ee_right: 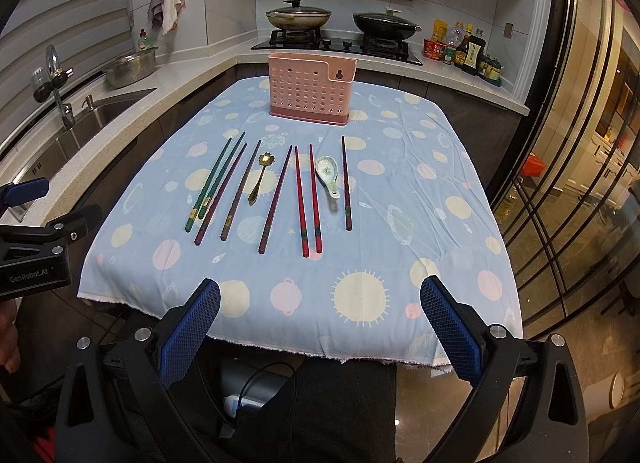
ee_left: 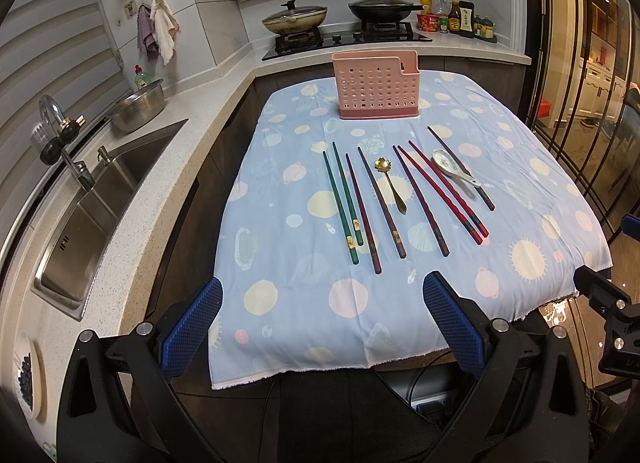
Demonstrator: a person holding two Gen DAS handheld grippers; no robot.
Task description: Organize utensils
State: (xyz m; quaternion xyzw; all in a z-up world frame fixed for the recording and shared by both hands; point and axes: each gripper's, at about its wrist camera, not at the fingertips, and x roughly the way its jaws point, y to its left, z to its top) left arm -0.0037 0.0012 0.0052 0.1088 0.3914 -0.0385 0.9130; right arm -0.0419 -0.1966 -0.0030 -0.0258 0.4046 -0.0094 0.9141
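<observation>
A pink perforated utensil holder [ee_left: 376, 85] [ee_right: 311, 89] stands upright at the far end of the blue patterned tablecloth [ee_left: 280, 283] [ee_right: 440, 223]. In front of it lie several chopsticks in a row: a green pair [ee_left: 344, 203] [ee_right: 212, 183], dark purple ones [ee_left: 362, 211] [ee_right: 276, 199] and a red pair [ee_left: 448, 191] [ee_right: 308, 199]. A gold spoon [ee_left: 390, 183] [ee_right: 259, 179] and a white ceramic spoon [ee_left: 452, 167] [ee_right: 329, 173] lie among them. My left gripper [ee_left: 322, 299] and right gripper [ee_right: 320, 299] are both open and empty, hovering over the near table edge.
A steel sink [ee_left: 92, 215] with a faucet [ee_left: 60, 131] and a metal colander [ee_left: 138, 105] is on the counter to the left. A stove with two lidded pans [ee_left: 340, 13] and sauce bottles [ee_left: 460, 17] are behind the table. Glass doors [ee_right: 560, 183] are on the right.
</observation>
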